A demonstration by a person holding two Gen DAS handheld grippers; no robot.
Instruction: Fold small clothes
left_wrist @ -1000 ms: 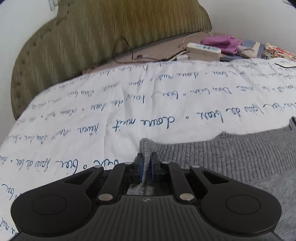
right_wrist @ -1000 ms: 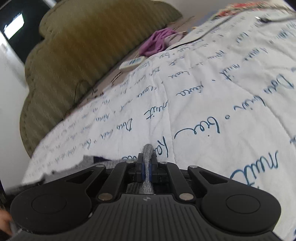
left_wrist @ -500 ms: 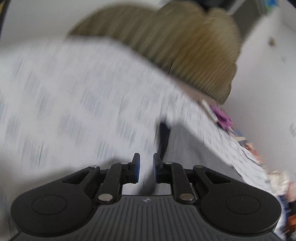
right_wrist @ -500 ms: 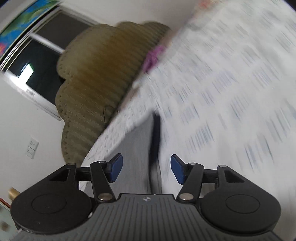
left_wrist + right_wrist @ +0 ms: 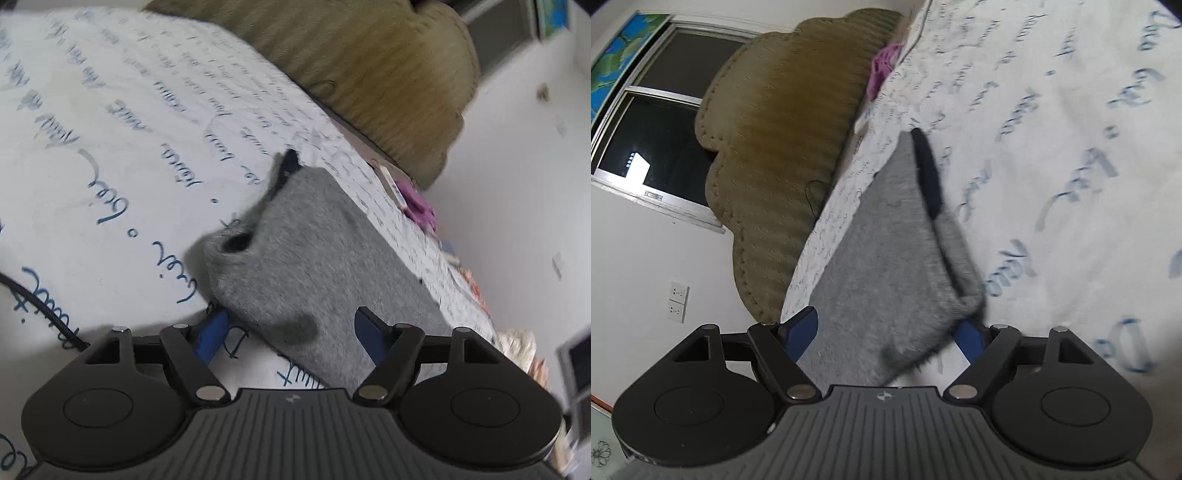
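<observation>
The left gripper point(image 5: 291, 332) has just been opening; its jaws stand wide, the grey knit garment point(image 5: 317, 258) lying loose between them on the script-printed bedspread point(image 5: 110, 147). The right gripper point(image 5: 886, 332) has likewise spread wide around the garment's near corner.

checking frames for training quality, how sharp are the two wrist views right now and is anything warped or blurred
Left wrist: the tongs are crisp, the grey garment soft with motion blur, the olive headboard smeared. Right wrist: the tongs are sharp, the garment's near edge streaky, the print on the white bedspread blurred. Both views bend straight lines toward the rim with fisheye warp; lighting is even, no glare.
</observation>
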